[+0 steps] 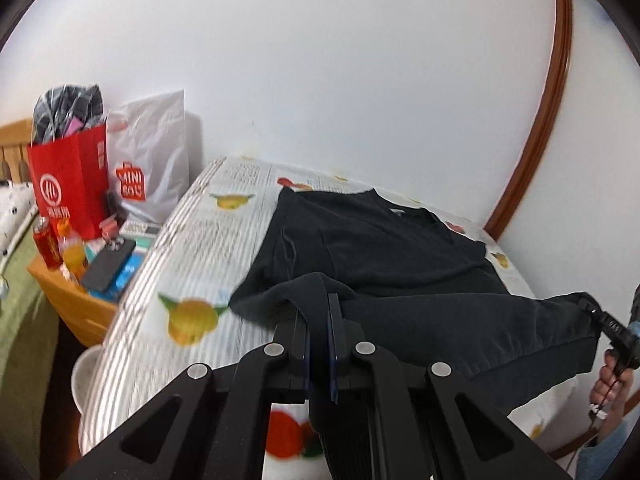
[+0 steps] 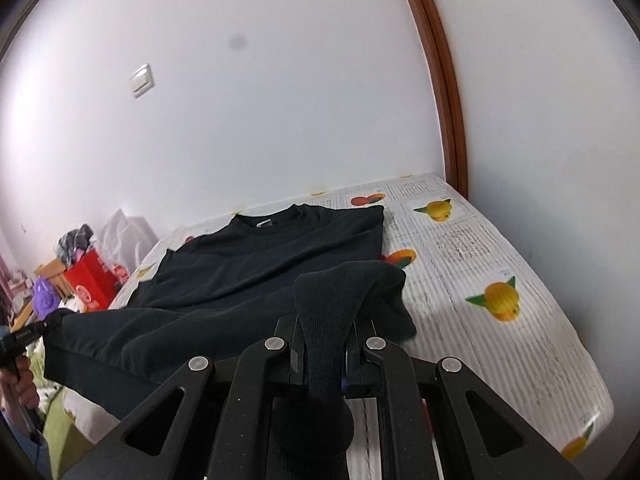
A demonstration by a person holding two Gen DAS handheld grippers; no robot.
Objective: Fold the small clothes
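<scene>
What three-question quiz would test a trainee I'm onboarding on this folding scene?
1. True or false: the left hand-held gripper is shut on the black cotton sweatshirt.
2. What does the right hand-held gripper grip? A) hem B) collar C) nothing
3. What fruit-printed surface bears the sweatshirt?

Key: 1 true; 2 A; 3 the striped fruit-print cover.

A home bedroom: a bed (image 1: 192,248) in fruit-print sheets beside a cluttered wooden nightstand (image 1: 76,300).
</scene>
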